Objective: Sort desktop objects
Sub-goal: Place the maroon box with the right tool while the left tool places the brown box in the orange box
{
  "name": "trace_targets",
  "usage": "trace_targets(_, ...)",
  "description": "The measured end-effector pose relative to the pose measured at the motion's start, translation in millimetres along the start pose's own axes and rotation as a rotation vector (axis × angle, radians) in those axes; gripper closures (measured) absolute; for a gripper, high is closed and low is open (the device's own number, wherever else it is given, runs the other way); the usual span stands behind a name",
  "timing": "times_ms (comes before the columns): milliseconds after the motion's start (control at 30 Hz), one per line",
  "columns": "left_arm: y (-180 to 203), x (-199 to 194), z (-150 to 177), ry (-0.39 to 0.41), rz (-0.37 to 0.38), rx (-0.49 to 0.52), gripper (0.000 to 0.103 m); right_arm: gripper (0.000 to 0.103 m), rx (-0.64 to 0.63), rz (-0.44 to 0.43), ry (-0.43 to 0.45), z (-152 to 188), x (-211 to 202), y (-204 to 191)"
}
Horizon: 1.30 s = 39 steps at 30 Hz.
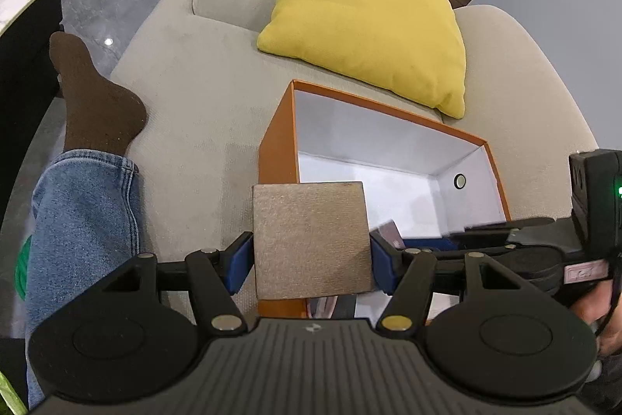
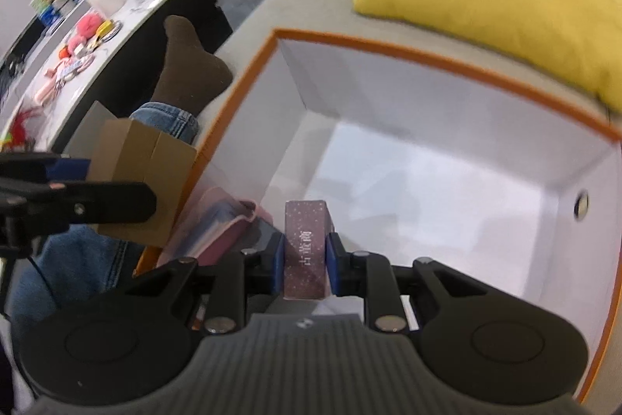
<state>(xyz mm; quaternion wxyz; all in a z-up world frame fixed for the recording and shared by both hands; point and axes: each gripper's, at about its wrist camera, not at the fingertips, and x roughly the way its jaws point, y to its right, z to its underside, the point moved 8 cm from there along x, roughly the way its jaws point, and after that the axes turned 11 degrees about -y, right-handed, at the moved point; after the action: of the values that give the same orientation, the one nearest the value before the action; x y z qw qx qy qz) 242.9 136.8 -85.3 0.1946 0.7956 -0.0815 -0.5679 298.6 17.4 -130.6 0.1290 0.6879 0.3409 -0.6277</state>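
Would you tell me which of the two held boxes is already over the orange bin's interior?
The slim mauve box in the right gripper; the brown cardboard box sits at the rim.

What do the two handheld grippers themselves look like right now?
Both the left gripper and right gripper are matte black, with blue finger pads, silver pivot bolts, round side discs and a ribbed grey body bearing a small logo. A green light glows on the right unit.

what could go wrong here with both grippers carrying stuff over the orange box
1. The left gripper holds the brown cardboard box across the orange box rim; dropped now, it may catch the wall and tip outside.
2. The right gripper with the small purple box is close beside it, so they could collide.
3. The orange box sits on soft sofa and could shift.
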Motion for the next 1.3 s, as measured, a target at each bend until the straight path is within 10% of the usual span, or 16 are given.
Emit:
trace_targets(500, 15, -7, 2, 0.012, 0.039, 0.027, 0.031, 0.074, 0.184, -0.161, -0.13, 10, 11, -2)
trace_targets(1033, 79, 21, 6, -0.053, 0.056, 0.194, 0.031, 0.065, 0.121, -0.09, 0.032, 24, -66, 30)
trace_targets(1300, 111, 49, 19, -0.113, 0.016, 0.31, 0.031, 0.046, 0.227, -0.271, 0.083, 32, -81, 51)
